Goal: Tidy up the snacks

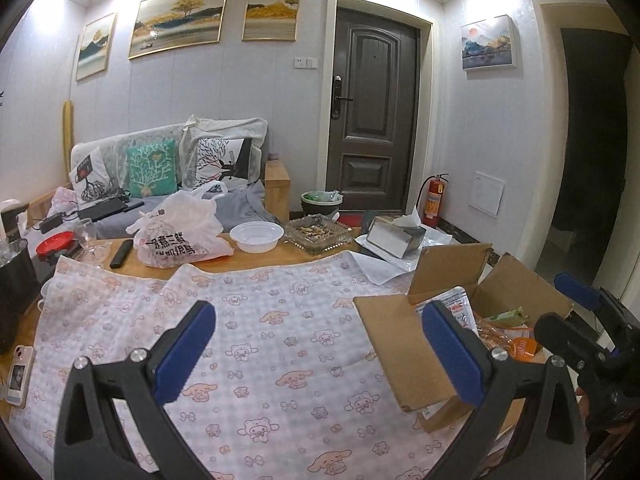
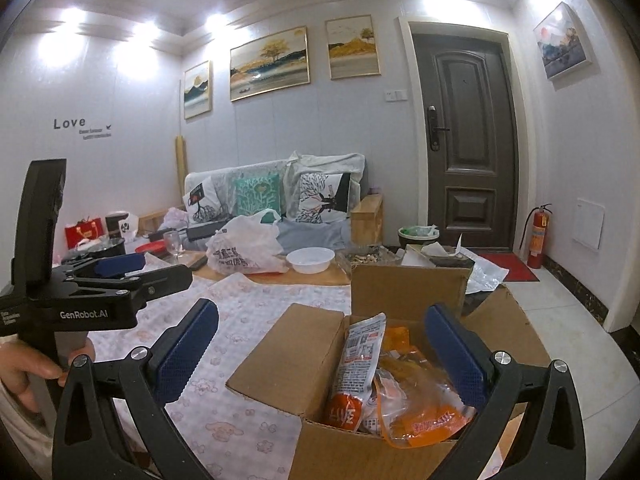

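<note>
Paper, plastic and cloth crowd a living-room table.

A brown corrugated cardboard box (image 2: 288, 354), matt and rough at its cut edges, holds glossy orange-and-clear plastic snack packets (image 2: 404, 396). It sits on a soft pink-printed cloth cover (image 1: 280, 320), lightly creased. Beyond lie a crinkled white plastic carrier bag (image 1: 180, 232), a smooth white plastic bowl (image 1: 256, 236) and a cut-glass ashtray (image 1: 320, 232) on bare pale wood tabletop (image 1: 256, 258).
</note>
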`<state>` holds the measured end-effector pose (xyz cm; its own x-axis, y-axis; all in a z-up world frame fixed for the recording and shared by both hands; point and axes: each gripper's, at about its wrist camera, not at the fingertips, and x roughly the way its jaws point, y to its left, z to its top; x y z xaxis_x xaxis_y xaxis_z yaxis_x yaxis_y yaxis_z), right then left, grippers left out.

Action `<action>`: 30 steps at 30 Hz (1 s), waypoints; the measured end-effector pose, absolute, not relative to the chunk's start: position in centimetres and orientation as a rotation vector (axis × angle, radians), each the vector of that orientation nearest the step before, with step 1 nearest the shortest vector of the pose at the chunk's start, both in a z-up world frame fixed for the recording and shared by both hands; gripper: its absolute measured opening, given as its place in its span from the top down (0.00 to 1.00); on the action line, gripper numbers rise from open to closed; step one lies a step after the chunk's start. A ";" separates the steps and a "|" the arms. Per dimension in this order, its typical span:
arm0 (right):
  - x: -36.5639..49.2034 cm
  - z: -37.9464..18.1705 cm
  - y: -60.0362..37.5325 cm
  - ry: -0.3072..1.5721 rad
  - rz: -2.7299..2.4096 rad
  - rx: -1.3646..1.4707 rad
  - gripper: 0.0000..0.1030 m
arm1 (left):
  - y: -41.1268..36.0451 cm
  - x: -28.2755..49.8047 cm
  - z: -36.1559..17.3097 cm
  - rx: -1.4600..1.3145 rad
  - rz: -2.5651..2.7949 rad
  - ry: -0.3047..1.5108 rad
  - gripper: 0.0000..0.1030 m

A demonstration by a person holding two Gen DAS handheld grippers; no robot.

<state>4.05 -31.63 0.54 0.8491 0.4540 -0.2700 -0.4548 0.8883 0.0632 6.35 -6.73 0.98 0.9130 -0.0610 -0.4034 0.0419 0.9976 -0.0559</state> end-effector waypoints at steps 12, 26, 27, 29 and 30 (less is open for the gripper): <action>3.7 0.4 -31.5 0.296 0.480 0.006 0.00 | -6.9 6.7 0.7 -0.045 -0.065 0.424 0.01; 3.5 0.2 -31.5 0.299 0.482 0.017 0.00 | -7.1 6.6 0.6 -0.042 -0.069 0.422 0.01; 3.5 0.2 -31.5 0.300 0.482 0.016 0.00 | -7.1 6.6 0.5 -0.041 -0.069 0.422 0.01; 3.5 0.2 -31.5 0.300 0.482 0.015 0.00 | -7.1 6.5 0.5 -0.042 -0.071 0.421 0.01; 3.5 0.2 -31.6 0.300 0.482 0.015 0.00 | -7.1 6.5 0.6 -0.042 -0.071 0.421 0.01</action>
